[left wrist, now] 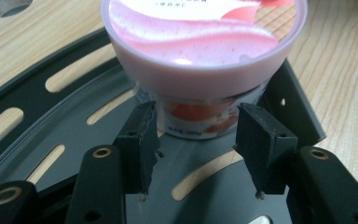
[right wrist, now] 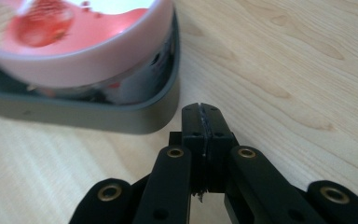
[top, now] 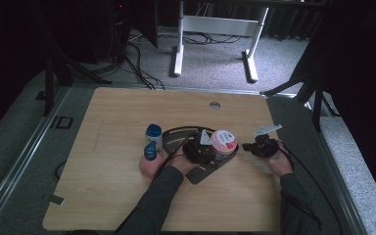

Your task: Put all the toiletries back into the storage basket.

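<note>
A pink yogurt cup (top: 223, 141) stands on a dark slotted tray (top: 176, 136) in the middle of the table. In the left gripper view the cup (left wrist: 205, 60) rises just ahead of my left gripper (left wrist: 196, 135), which is open, its fingers (left wrist: 142, 135) level with the cup's base and a little short of it. From the high view, my left gripper (top: 209, 148) sits on the tray beside the cup. My right gripper (top: 248, 146) hovers right of the tray. It is shut on nothing (right wrist: 204, 119), close to the tray's rim (right wrist: 121, 119) and the cup (right wrist: 88, 60).
Left of the tray stand a white bottle with a blue cap (top: 153, 133) and a pink bottle with a blue top (top: 150, 159). The wooden table (top: 117, 112) has a round hole (top: 215, 105) near its far edge. Beyond it stands a white desk frame (top: 215, 29).
</note>
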The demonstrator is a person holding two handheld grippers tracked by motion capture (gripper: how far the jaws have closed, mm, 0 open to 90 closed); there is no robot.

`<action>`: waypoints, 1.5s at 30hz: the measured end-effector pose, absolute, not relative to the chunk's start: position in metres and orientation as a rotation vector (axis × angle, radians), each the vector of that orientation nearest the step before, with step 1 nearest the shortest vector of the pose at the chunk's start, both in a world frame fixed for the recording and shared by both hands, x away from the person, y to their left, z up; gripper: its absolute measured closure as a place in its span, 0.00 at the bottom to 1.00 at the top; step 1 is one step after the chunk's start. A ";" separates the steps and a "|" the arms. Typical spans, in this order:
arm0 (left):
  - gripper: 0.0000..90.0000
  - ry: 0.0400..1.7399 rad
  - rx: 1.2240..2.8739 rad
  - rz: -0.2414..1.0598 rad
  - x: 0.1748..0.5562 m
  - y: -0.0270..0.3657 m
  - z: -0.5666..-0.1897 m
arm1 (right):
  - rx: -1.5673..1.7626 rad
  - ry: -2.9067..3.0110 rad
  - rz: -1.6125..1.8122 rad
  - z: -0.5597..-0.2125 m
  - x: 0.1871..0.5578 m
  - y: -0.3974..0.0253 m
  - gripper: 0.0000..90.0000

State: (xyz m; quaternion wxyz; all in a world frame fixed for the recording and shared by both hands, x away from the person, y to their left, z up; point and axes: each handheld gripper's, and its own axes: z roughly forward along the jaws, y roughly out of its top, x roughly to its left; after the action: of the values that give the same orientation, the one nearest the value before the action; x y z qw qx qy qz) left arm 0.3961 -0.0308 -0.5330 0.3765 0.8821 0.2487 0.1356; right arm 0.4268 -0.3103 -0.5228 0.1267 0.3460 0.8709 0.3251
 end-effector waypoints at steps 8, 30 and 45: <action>0.66 0.673 2.262 0.375 0.397 -0.029 -0.539 | 1.058 2.479 0.902 -0.527 0.436 -0.297 1.00; 0.71 0.697 2.244 0.361 0.391 -0.033 -0.537 | 1.011 2.481 0.946 -0.525 0.437 -0.292 1.00; 0.92 0.711 2.188 0.333 0.370 -0.016 -0.524 | 1.037 2.450 0.927 -0.531 0.413 -0.303 0.93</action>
State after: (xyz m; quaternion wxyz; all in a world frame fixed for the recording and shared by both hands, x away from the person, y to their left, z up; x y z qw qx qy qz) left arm 0.3700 -0.0159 -0.5237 0.3970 0.8639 0.2809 0.1316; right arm 0.4126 -0.3034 -0.5306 0.1614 0.3632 0.8582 0.3248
